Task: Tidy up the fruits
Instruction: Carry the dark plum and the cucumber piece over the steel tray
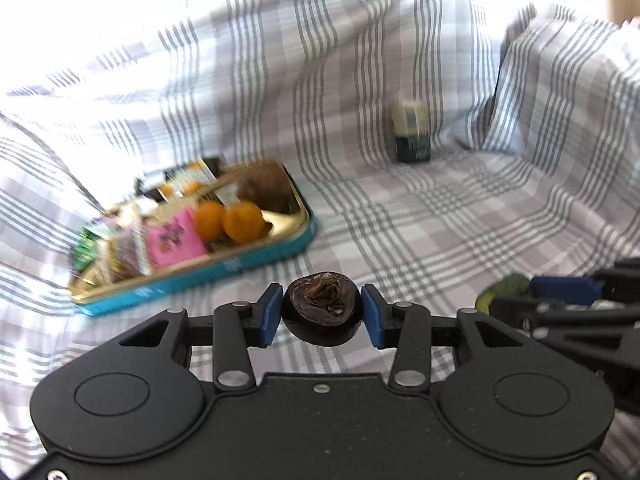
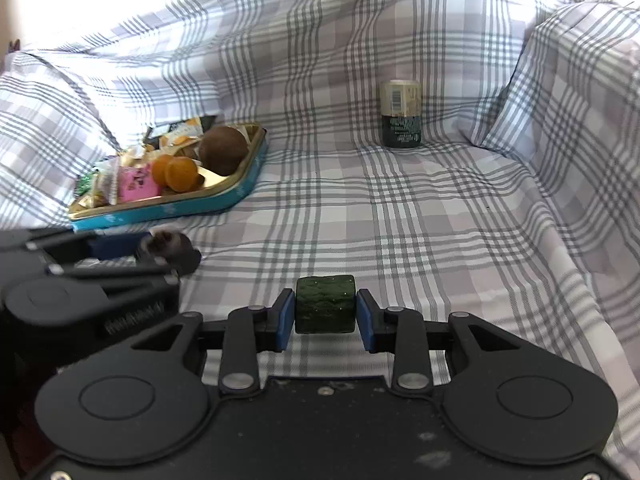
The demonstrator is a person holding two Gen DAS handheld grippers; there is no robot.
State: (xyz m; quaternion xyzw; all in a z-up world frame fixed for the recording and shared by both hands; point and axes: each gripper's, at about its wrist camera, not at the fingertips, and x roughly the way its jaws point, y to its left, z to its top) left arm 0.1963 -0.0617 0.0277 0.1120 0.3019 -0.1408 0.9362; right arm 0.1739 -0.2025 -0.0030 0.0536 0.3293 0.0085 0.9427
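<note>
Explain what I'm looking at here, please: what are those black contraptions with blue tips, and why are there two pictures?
Each black contraption is a hand-held gripper with two blue-padded fingers, and a person carries one in each hand. A camera on each looks forward along its fingers, which gives the two pictures. The left gripper pinches a dark brown round fruit. The right gripper pinches a dark green chunk. Both are above a checked cloth. On the cloth sits a blue tin tray holding orange fruits, a brown fruit and wrapped snacks. Farther back a small canister stands upright.
</note>
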